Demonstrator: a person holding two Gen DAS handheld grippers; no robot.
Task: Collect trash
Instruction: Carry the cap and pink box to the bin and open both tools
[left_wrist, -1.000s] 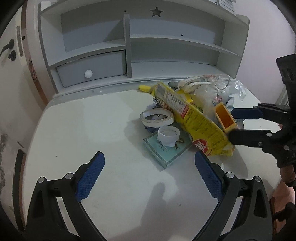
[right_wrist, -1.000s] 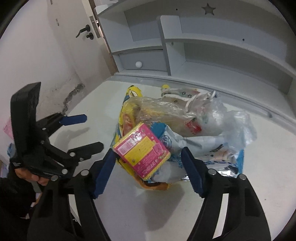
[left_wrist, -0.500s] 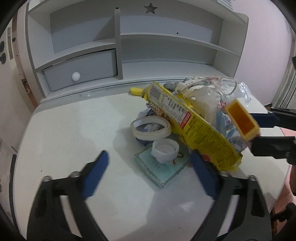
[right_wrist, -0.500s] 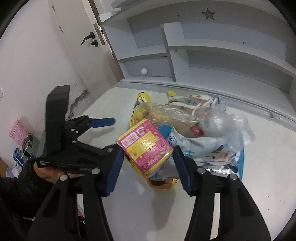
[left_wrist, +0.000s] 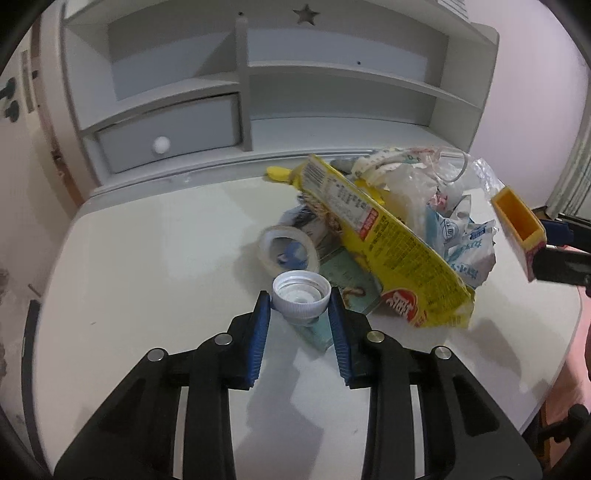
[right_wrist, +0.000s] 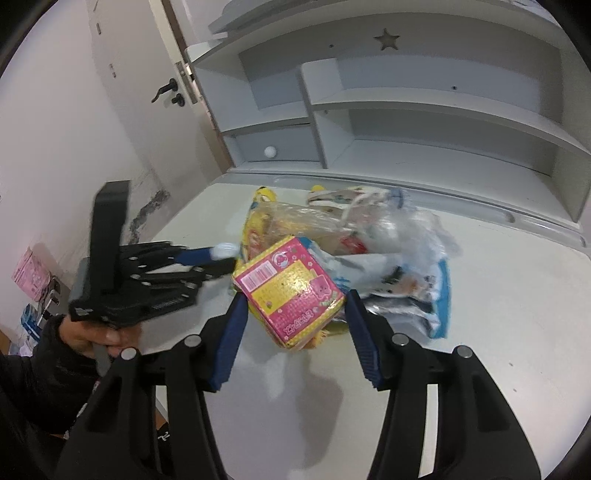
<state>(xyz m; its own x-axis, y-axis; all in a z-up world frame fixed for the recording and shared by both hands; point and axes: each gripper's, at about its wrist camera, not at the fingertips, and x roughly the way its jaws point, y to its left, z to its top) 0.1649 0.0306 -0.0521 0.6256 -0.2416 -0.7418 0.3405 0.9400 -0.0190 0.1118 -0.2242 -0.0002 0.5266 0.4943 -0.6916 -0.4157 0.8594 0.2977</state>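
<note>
Pink-and-yellow carton (right_wrist: 291, 291) – barcode label, writing unreadable – held in right gripper (right_wrist: 293, 308) jaws; left gripper (left_wrist: 300, 308) jaws closing around white cap (left_wrist: 301, 297), lower centre.

Little can be read with any certainty. The long yellow snack bag (left_wrist: 388, 240) carries a white panel of fine print with a barcode at its far end, too small to make out, and a red patch with white characters near its front corner, beside the white cap (left_wrist: 301, 293). The pink and yellow box (right_wrist: 291, 288) shows a barcode on its upper left corner and a line of pink characters, possibly Korean, along its lower edge. White and blue wrappers (left_wrist: 463, 240) behind the snack bag bear blue characters, unreadable.
</note>
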